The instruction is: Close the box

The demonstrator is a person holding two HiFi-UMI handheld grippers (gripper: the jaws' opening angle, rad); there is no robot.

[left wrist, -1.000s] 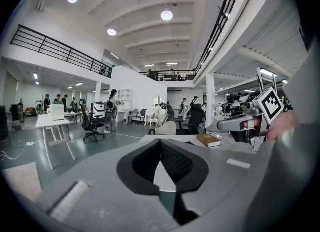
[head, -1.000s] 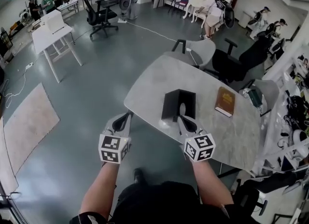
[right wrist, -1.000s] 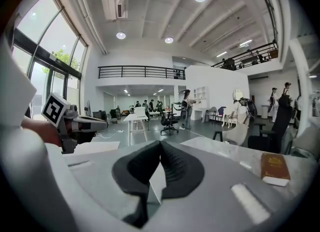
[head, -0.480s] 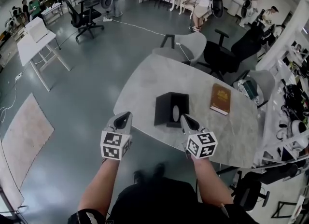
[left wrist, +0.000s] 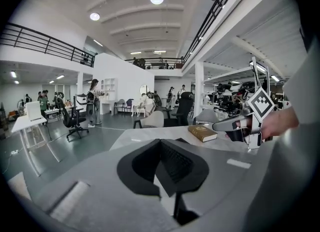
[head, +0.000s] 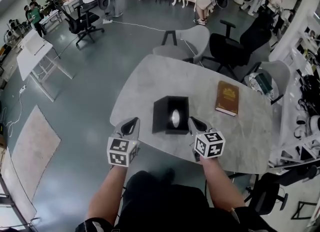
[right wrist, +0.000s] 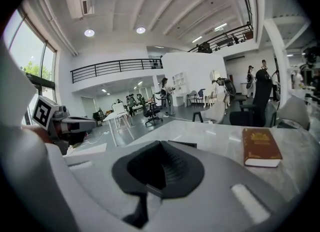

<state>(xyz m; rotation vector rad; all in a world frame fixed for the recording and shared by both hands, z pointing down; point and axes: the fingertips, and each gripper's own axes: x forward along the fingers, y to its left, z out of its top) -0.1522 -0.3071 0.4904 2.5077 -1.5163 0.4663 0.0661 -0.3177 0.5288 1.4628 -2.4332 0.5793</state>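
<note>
A black box (head: pixel 170 115) stands open on the grey table (head: pixel 145 81), with a pale rounded thing inside it. In the head view my left gripper (head: pixel 131 124) is at the table's near edge, just left of the box, its jaws shut and empty. On the other side my right gripper (head: pixel 192 121) sits by the box's near right corner, also shut and empty. Neither touches the box. Only a thin dark edge of the box (left wrist: pixel 182 140) shows past the jaws of my left gripper (left wrist: pixel 161 141) in its own view. The right gripper view shows my right gripper (right wrist: pixel 160 143) the same way.
A brown book (head: pixel 227 97) lies on the table to the right of the box. A grey chair (head: pixel 192 41) and a black chair (head: pixel 240 46) stand at the table's far side. People stand and sit at other desks far off.
Both grippers have moved forward and down toward the table. They now flank the box's near side instead of hanging short of the table edge. The jaws stayed shut.
</note>
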